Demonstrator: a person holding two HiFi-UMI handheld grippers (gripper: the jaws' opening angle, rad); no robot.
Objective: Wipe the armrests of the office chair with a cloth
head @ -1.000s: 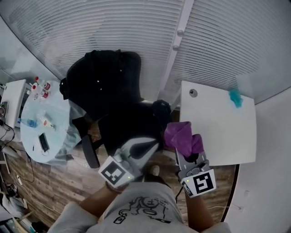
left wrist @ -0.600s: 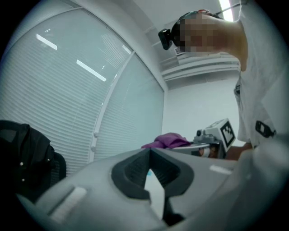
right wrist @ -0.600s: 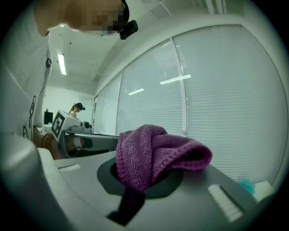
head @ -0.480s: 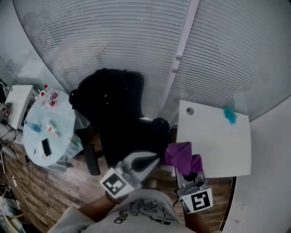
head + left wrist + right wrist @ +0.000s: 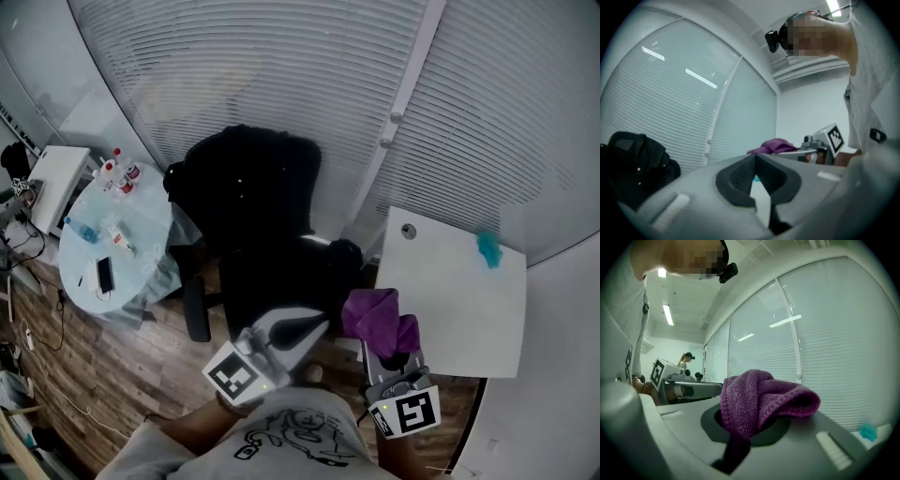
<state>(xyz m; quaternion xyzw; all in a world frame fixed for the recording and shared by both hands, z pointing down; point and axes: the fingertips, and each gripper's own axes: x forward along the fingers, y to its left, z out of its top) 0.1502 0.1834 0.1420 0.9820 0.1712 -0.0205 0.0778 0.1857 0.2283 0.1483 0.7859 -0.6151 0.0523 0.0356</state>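
A black office chair (image 5: 251,202) stands in front of me by the blinds; its right armrest (image 5: 345,253) ends near the white table and its left armrest (image 5: 194,307) points toward the floor. My right gripper (image 5: 386,336) is shut on a purple cloth (image 5: 378,319), which bunches over the jaws in the right gripper view (image 5: 759,397). It hangs just right of the chair seat. My left gripper (image 5: 314,325) is shut with nothing in it, held low in front of the seat. In the left gripper view the chair back (image 5: 635,164) shows at the left.
A white square table (image 5: 450,291) stands at the right, with a small teal cloth (image 5: 487,248) at its far corner. A round glass table (image 5: 117,239) at the left carries bottles, a phone and small items. Wood floor lies below; blinds close the back.
The view has shifted, so the chair and both tables now sit lower and further right in the head view. Both grippers kept their places near my body, the cloth still held.
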